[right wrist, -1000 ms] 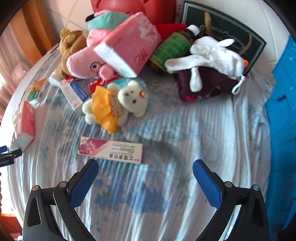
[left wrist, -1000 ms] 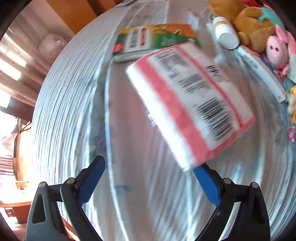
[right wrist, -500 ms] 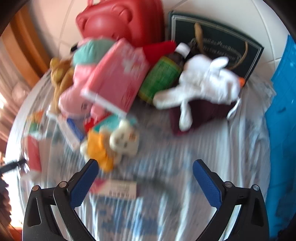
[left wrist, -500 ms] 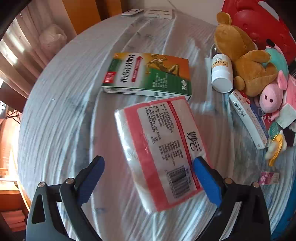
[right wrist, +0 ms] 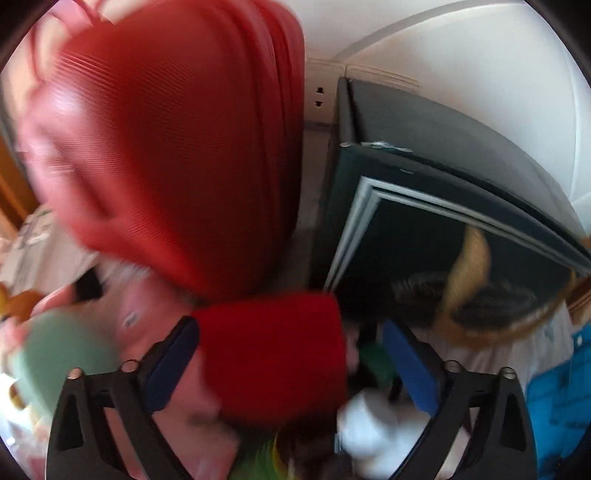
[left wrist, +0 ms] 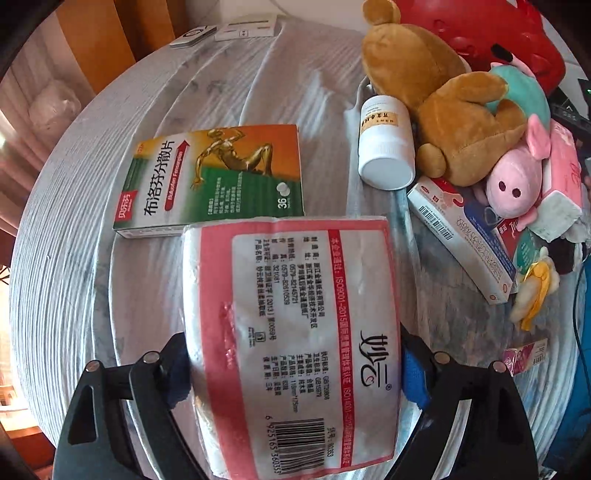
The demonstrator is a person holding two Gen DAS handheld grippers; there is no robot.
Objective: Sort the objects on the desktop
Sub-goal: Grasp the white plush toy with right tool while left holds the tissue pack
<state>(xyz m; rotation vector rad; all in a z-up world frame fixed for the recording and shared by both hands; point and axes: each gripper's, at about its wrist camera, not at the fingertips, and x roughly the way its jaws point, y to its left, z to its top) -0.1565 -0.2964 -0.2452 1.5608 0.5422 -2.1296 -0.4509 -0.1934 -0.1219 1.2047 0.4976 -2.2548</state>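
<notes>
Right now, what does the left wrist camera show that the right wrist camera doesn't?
Only the left view: the tissue pack between the left gripper pads, whose jaws have just been closing, a green pill box and a white bottle. Only the right view: a dark box by the wall and a red item between the open right gripper pads. Both: the big red case.

Round table w/ pale cloth, white wall, wood panel behind.
</notes>
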